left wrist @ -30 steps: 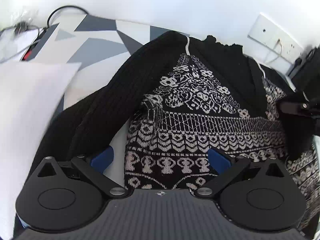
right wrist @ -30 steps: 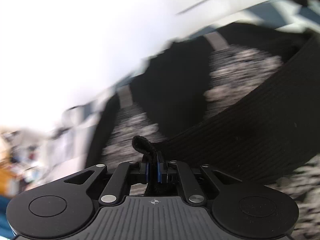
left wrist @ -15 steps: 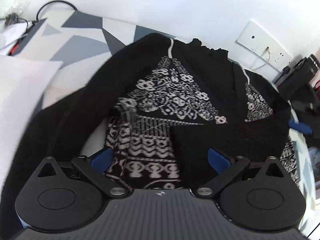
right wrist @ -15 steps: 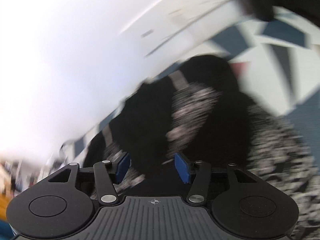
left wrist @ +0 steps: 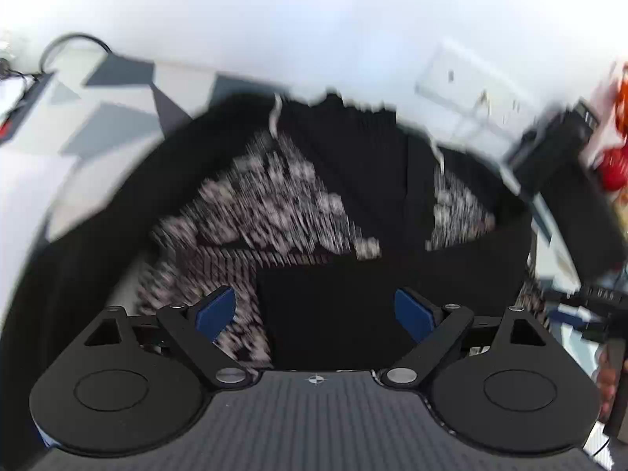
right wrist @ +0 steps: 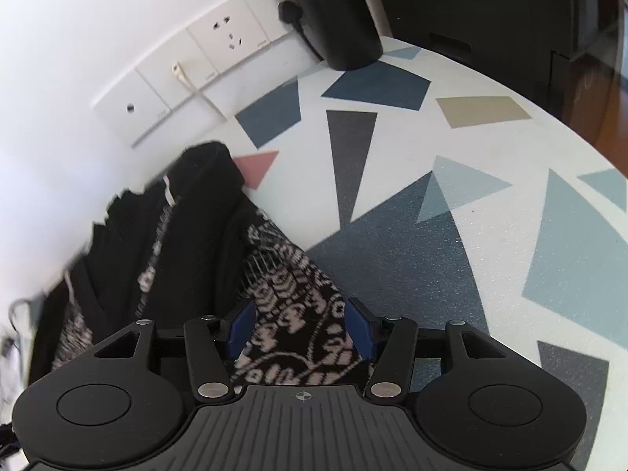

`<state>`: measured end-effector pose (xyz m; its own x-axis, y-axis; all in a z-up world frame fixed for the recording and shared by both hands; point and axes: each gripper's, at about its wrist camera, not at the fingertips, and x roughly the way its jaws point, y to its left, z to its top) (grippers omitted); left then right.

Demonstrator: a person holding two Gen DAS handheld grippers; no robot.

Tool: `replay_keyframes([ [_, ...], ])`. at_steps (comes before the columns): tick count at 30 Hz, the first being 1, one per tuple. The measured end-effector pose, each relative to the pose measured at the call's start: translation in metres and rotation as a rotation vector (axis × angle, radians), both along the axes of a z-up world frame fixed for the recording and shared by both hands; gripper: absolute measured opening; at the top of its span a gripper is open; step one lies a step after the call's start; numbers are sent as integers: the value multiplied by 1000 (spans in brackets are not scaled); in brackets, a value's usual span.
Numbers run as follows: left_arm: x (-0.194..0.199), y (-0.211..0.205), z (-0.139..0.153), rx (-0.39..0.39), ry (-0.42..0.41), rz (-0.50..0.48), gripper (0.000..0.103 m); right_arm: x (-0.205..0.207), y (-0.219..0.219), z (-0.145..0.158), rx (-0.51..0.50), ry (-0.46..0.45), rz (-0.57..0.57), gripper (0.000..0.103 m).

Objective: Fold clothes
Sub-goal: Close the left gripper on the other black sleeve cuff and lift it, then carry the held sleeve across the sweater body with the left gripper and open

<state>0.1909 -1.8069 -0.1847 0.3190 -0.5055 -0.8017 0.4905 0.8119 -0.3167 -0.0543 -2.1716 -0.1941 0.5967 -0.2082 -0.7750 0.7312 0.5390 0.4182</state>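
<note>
A black knit sweater [left wrist: 274,200] with a white pattern lies spread on the patterned table [right wrist: 431,216]. One black sleeve [left wrist: 392,271] is folded across its front. My left gripper [left wrist: 314,302] hovers over that sleeve; its jaws are closing, wide apart, with the pads touching nothing. The left wrist view is blurred by motion. In the right wrist view, my right gripper [right wrist: 300,314] stands open above the sweater's [right wrist: 176,235] patterned right edge, and its blue pads [right wrist: 359,329] hold no cloth.
Wall sockets [right wrist: 219,39] line the white wall behind the sweater. A black object [right wrist: 337,11] stands at the table's far side. The table's curved edge [right wrist: 569,133] runs along the right. A cable [left wrist: 74,39] lies at the far left. A hand [left wrist: 606,376] shows at the right.
My right gripper let go of the black sleeve cuff, opened, and swung right to the sweater's edge. The sleeve now lies across the sweater's front. My left gripper's view shifted over it.
</note>
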Motion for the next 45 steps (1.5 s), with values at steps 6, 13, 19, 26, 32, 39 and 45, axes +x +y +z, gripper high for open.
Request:
replay_keyframes([
  [6, -5, -19, -19, 35, -6, 8, 90, 8, 5, -9, -11, 11, 44, 49],
  [13, 16, 7, -32, -174, 181, 160, 17, 13, 8, -12, -20, 15, 73, 49],
  [19, 17, 5, -34, -162, 150, 152, 8, 20, 6, -13, -30, 19, 87, 51],
  [26, 23, 21, 56, -268, -225, 210, 6, 28, 10, -10, -68, 47, 116, 53],
  [32, 53, 40, 90, -223, -367, 267, 6, 40, 13, -9, -115, 62, 158, 53],
  [39, 51, 19, 67, -141, -315, 273, 6, 66, 33, 4, -216, 106, 272, 53],
  [45, 53, 26, 54, -87, -301, 296, 6, 72, 26, 33, -174, -8, 291, 53],
])
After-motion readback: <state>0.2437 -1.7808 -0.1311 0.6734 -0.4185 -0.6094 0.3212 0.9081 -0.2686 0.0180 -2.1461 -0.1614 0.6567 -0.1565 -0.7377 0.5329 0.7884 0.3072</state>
